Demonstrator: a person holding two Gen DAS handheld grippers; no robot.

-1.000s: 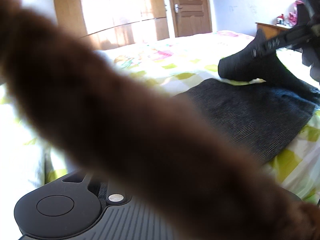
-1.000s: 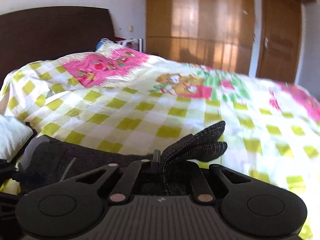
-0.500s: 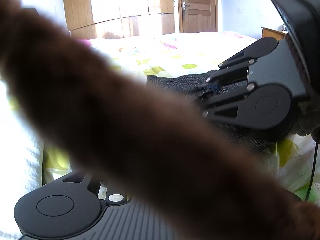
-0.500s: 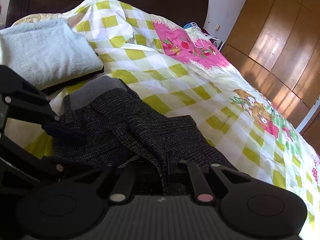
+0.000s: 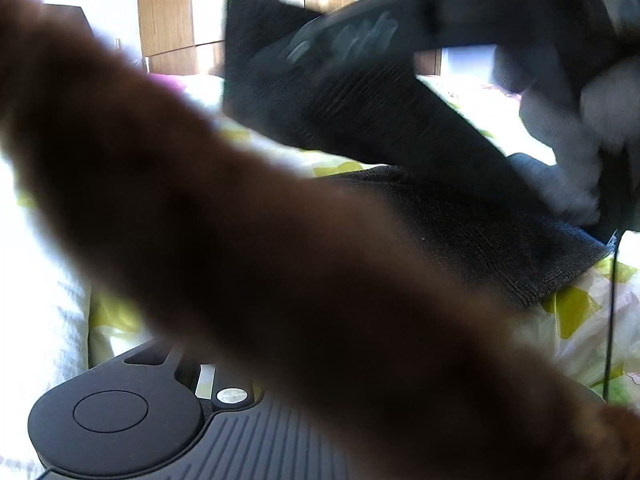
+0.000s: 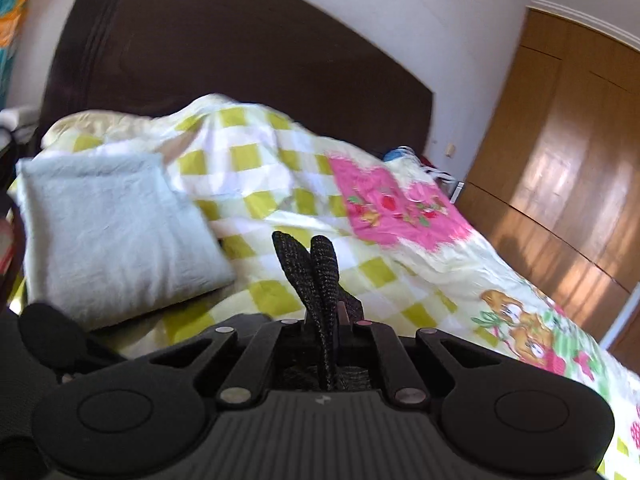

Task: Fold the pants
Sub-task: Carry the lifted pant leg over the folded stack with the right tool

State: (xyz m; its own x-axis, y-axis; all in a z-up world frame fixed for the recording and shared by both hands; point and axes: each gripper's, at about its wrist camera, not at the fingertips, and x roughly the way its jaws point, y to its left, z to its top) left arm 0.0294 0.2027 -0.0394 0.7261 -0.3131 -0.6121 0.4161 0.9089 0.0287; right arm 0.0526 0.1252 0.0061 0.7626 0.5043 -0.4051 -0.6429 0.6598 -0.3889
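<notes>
Dark grey knit pants (image 5: 500, 232) lie on the checked quilt. One fold of them (image 5: 360, 92) is lifted and stretched up to the left over the lying part. My right gripper (image 5: 320, 40), blurred and held by a gloved hand (image 5: 568, 140), carries that fold. In the right wrist view the right gripper (image 6: 332, 320) is shut on the pants, and a doubled strip of fabric (image 6: 320, 268) sticks up between its fingers. A blurred brown furry band (image 5: 280, 260) hides the fingers of my left gripper; only its body (image 5: 120, 416) shows.
A folded white towel (image 6: 112, 232) lies on the yellow-checked quilt (image 6: 400, 280) near the dark headboard (image 6: 240, 60). A wooden wardrobe (image 6: 560, 160) stands beyond the bed. A thin black cable (image 5: 610, 320) hangs at the right.
The right gripper has swung the pants fold up and across to the left over the lying part, rolling as it went. Its view turned from the wardrobe to the headboard. The left gripper hardly moved.
</notes>
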